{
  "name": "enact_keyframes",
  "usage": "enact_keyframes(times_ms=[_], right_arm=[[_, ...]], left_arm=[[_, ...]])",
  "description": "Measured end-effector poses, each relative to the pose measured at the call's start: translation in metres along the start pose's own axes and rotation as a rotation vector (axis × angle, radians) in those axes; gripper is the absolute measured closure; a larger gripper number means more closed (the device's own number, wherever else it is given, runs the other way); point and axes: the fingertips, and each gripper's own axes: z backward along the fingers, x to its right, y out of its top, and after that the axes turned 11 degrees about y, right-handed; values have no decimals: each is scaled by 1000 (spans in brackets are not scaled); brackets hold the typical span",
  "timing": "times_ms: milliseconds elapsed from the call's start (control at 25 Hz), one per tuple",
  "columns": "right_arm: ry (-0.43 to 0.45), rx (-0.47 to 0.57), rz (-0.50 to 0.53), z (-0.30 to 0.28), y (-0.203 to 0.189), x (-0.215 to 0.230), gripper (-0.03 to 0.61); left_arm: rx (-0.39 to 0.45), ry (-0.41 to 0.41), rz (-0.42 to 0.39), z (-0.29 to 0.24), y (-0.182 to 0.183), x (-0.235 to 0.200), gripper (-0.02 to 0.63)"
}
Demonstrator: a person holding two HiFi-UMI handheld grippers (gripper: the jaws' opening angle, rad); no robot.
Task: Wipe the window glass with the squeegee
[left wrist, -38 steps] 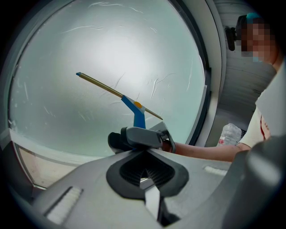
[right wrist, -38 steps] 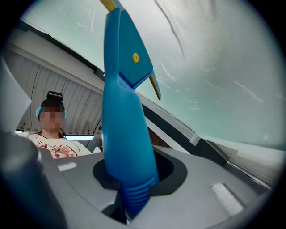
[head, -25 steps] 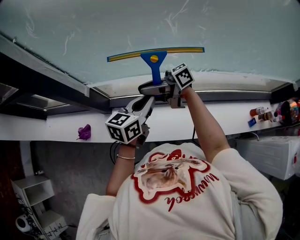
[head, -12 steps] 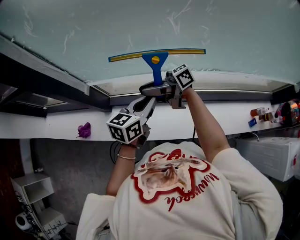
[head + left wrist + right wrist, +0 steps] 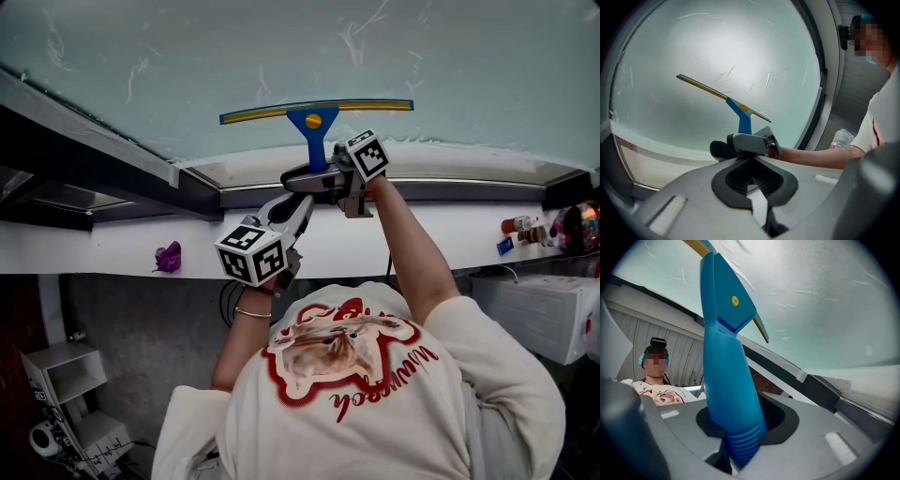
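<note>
squeegee (image 5: pixel 313 120): blue, yellow blade | R hand-held gripper (image 5: pixel 736 444) grips hndl, jaws widening | L hand-held gripper (image 5: pixel 753 185) clenched

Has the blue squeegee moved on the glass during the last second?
No, not noticeably: the squeegee keeps the same gap above the white window frame.

I note a large pane of window glass (image 5: pixel 469 56) across the upper view, pale green-grey and streaked, passing soft, even daylight. A dark frame (image 5: pixel 84 164) bounds it at the left and along the bottom. Below runs a white sill (image 5: pixel 450 239). A small purple object (image 5: pixel 169 260) sits toward the sill's left end and bottles (image 5: pixel 523 228) stand at its right end. Under the sill I see a rough grey surface (image 5: pixel 141 328), a white shelf unit (image 5: pixel 66 375) at lower left and a white box (image 5: pixel 539 314) at right. The right gripper view shows a ribbed pale wall panel (image 5: pixel 686 352).
</note>
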Motion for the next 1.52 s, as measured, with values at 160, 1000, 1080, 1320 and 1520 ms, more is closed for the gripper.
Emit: enact_keyframes(times_ms=[160,1000,1080,1320,1520], right_arm=[[-2,3,-6,1,-2,2,443],[-8,16,-65,10,-19,18,431],[-9,11,-69,11,-20,19,431],[0,46,-118,14,-29,26,430],[19,78,-146,17,-37,34,429]], left_arm=[[-4,1,5,-1,-2,-1,607],[-59,15,38,-9,-22,-7,607],[-57,13,45,-9,-24,-7,607],[-83,23,53,-12,-35,-10,607],[-107,31,63,-13,-45,-14,607]])
